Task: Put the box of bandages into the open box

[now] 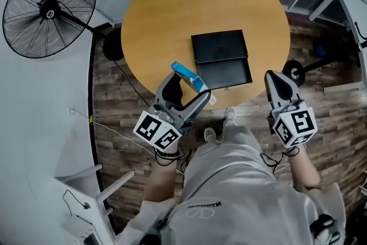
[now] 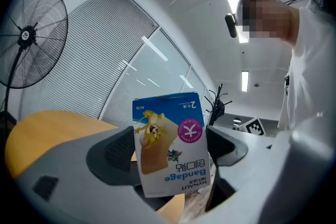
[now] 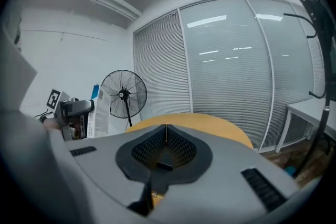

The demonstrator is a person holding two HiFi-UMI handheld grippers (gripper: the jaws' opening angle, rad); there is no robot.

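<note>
Over the near edge of the round wooden worktop (image 1: pixel 166 14), I'm mid-carry. The black open box (image 1: pixel 221 58) lies just ahead, lid folded back. My left claw (image 1: pixel 188 86) is spread wide and clamped across the box of bandages (image 1: pixel 187 74), which is in the air short of the open box. My right claw (image 1: pixel 279 84) is closed and empty. Next, I judge, comes a reach forward, lowering and release. The carton is small, white and blue, with a pink sticker.

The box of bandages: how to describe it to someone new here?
On the round wooden table lies the black open box; left of it is the left gripper. Its jaws hold the box of bandages, uniquely blue and white.
</note>
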